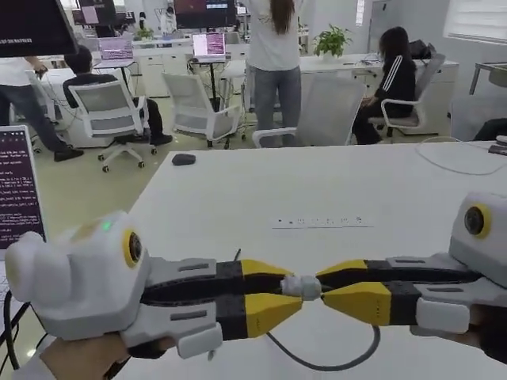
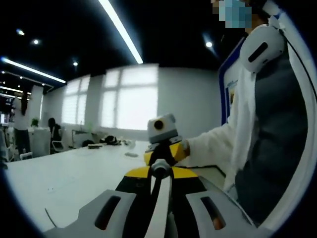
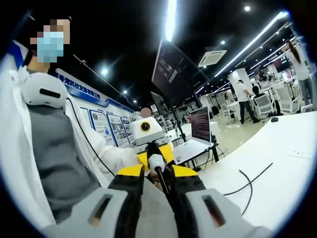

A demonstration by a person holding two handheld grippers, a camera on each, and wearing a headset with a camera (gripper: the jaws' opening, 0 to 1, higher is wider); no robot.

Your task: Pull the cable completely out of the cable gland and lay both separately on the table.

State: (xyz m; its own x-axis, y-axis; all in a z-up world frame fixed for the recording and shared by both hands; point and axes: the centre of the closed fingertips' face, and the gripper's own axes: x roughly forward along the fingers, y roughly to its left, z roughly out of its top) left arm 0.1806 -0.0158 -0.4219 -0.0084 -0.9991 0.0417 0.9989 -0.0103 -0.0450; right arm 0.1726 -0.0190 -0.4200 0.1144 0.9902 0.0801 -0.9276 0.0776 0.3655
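- Head view: the cable gland (image 1: pixel 303 286), small and light grey, is held in the air above the table (image 1: pixel 238 198), between the tips of the two grippers.
- The black cable (image 1: pixel 325 368) is not yet out of it; its loose part hangs in a loop under the grippers.
- The left gripper (image 1: pixel 287 290) pinches the gland with jaws pressed together.
- In the right gripper view, the right gripper (image 1: pixel 323 290) pinches the cable just behind the gland.
- Risk, as I judge: the gland is small and round, so a pull that is not straight can twist it out of the jaws.
- If the seal grips hard, the cable can slide through the right jaws.
- Writing: the strip (image 1: pixel 317 222) on the table and the monitor (image 1: pixel 17 186) carry text too small to read.
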